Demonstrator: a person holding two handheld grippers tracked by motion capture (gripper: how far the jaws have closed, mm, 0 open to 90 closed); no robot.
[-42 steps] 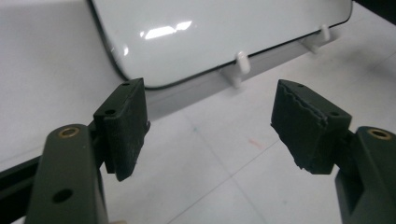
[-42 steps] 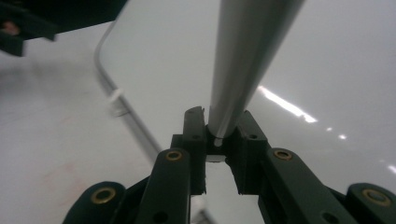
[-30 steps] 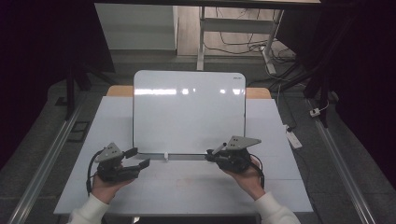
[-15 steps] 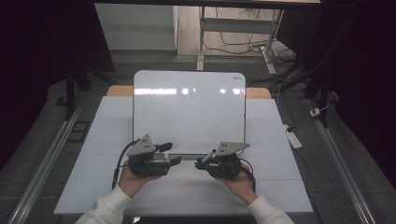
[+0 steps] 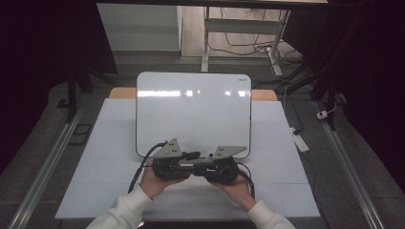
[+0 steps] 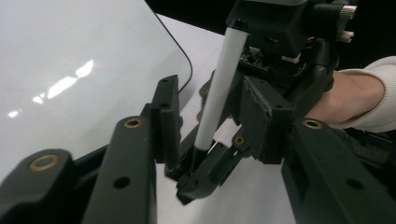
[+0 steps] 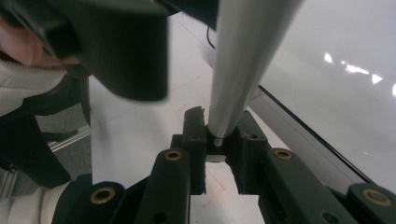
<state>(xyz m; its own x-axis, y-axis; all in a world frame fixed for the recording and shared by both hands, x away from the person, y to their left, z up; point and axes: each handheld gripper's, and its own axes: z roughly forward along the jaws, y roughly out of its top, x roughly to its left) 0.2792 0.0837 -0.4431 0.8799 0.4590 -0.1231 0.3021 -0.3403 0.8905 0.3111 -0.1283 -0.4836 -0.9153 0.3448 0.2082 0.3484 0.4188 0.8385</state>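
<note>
Right gripper point(image 5: 206, 164): jaws clamped on one end of a slim white cylindrical marker pen point(image 7: 243, 60), as the right gripper view shows. The pen reaches from those jaws straight toward the left gripper point(image 6: 212, 135), which faces it at close range above the white table point(image 5: 286, 143).

Left gripper: jaws have just been closing and stand narrowed. The pen lies between them; the left gripper view shows both pads still apart from the barrel.

A glossy white rectangular whiteboard point(image 5: 193, 112) lies just beyond both grippers, its near edge beside them.
</note>
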